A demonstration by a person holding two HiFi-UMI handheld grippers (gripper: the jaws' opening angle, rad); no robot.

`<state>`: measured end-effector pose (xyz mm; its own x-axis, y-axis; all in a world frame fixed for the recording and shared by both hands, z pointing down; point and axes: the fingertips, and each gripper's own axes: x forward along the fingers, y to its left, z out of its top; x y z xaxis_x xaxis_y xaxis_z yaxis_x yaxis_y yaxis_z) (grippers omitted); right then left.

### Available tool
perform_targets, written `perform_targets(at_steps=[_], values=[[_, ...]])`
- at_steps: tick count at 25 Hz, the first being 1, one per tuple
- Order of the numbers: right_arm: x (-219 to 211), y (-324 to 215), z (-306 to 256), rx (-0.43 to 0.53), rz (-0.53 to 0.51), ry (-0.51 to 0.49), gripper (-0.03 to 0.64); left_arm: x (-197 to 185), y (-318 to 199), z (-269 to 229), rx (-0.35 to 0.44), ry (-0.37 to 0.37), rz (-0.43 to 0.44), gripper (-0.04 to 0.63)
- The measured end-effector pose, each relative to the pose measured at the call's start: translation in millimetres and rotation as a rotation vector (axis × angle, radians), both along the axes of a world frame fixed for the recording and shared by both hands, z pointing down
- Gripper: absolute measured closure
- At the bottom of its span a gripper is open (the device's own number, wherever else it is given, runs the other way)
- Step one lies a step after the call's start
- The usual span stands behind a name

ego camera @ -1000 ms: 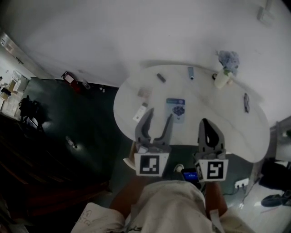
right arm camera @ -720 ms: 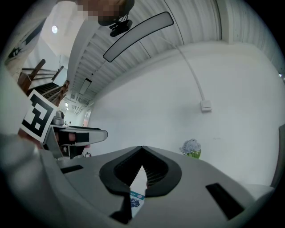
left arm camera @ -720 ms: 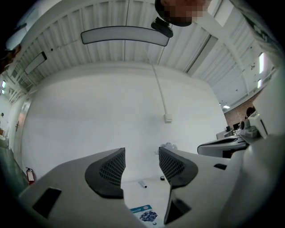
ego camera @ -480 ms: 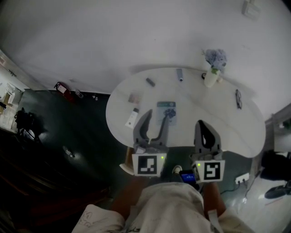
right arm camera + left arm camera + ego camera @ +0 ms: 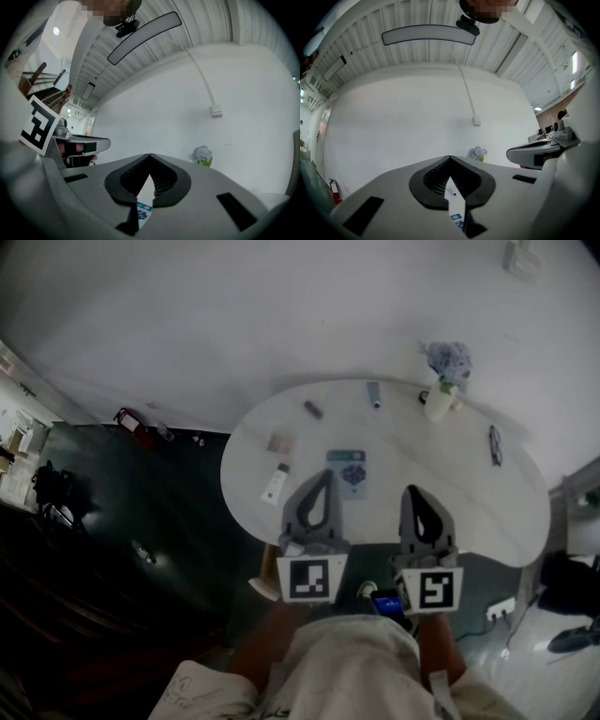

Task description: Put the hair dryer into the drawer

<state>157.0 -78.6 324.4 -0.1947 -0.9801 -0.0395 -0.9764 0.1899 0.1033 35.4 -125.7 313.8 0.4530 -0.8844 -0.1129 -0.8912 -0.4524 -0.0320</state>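
Right gripper point(image 5: 413, 491) closed, items point(image 5: 313, 410) on table point(image 5: 441, 474) indistinct

White table point(image 5: 422, 474) with card point(image 5: 352, 470), vase point(image 5: 437, 406)

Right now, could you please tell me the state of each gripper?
Left gripper: shut, jaws just closed, nothing between them.
Right gripper: shut, empty.
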Motion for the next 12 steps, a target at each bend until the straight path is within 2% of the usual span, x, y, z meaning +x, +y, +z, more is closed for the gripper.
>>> perform_targets(at_steps=[12], values=[[-0.3, -11.8, 4.5, -0.021, -0.002, 0.008, 0.612, -4.2, -5.1, 10.6, -0.016, -0.031, -0.009, 0.592]])
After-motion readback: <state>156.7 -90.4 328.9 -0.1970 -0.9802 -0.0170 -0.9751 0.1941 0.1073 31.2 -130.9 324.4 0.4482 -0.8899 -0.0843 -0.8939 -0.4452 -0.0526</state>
